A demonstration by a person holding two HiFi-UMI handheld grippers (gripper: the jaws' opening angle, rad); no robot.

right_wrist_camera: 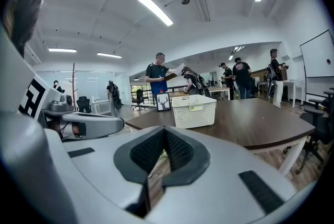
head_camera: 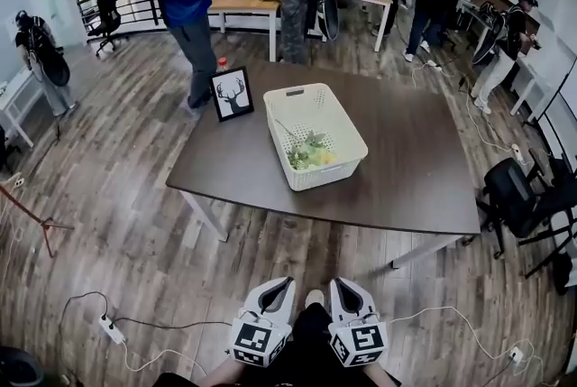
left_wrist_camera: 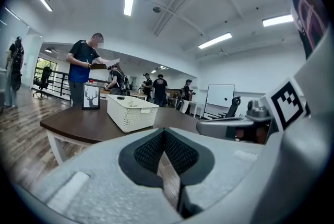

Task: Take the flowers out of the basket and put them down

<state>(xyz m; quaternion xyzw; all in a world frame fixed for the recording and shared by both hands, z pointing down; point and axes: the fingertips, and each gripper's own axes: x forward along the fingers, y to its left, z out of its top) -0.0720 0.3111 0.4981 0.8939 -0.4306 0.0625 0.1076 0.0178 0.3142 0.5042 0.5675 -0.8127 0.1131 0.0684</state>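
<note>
White perforated basket (head_camera: 297, 91) holds green-yellow flowers (head_camera: 309, 152) on a dark brown tabletop (head_camera: 415, 151); beside the basket, a black-framed picture (head_camera: 232, 94) (black stag on white).

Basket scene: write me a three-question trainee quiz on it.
1. True or false: the flowers lie in the basket.
2. What stands on the table beside the basket? A) deer picture B) vase C) lamp
3. Left gripper and right gripper: are the jaws open or shut?
Key: 1 true; 2 A; 3 shut, both empty.
</note>
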